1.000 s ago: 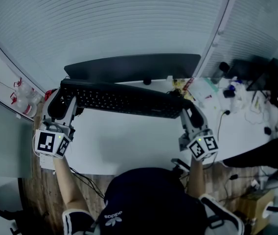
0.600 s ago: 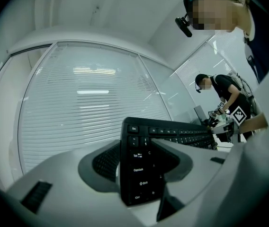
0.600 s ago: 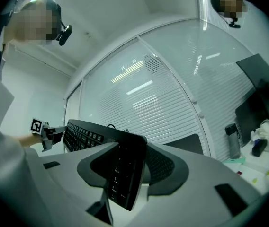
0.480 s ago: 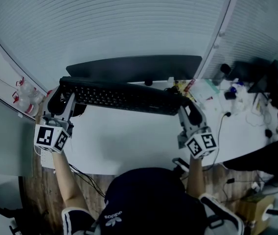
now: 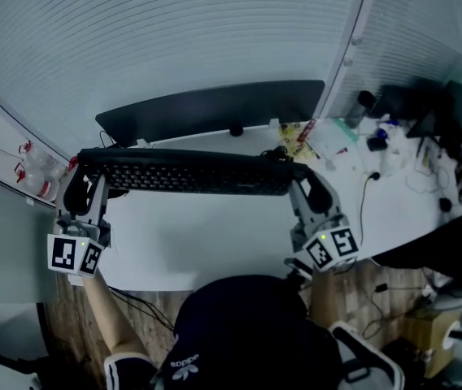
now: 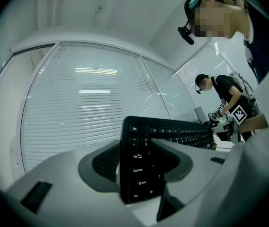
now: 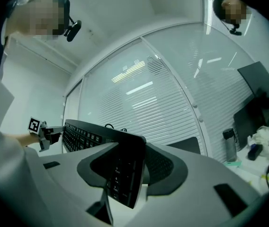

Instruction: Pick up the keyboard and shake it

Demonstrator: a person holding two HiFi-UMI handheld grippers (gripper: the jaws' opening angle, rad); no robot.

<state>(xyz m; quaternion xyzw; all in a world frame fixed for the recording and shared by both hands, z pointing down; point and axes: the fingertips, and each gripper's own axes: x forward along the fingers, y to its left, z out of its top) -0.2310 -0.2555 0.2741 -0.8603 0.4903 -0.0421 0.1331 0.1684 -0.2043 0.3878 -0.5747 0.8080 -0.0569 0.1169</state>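
The black keyboard hangs in the air over the white desk, in front of the dark monitor. It lies roughly level from end to end and touches neither. The left gripper is clamped on the end with the Esc and Ctrl keys; its own view shows that end standing between the two jaws with the pads pressed on it. The right gripper holds the opposite end the same way, its jaws set fairly wide but bearing on the keyboard.

The lift looks done, so the step in hand is probably the shake. To do it well, both hands should move together in short strokes, so the keyboard does not twist or lever out of one clamp. Each grip covers only a short stretch at the very end, and a long swing could work an end loose. The pressure is best left unchanged during the shake. A cable shows at the keyboard's far edge near the right end; it needs slack. The clutter at the desk's right should be kept clear of.
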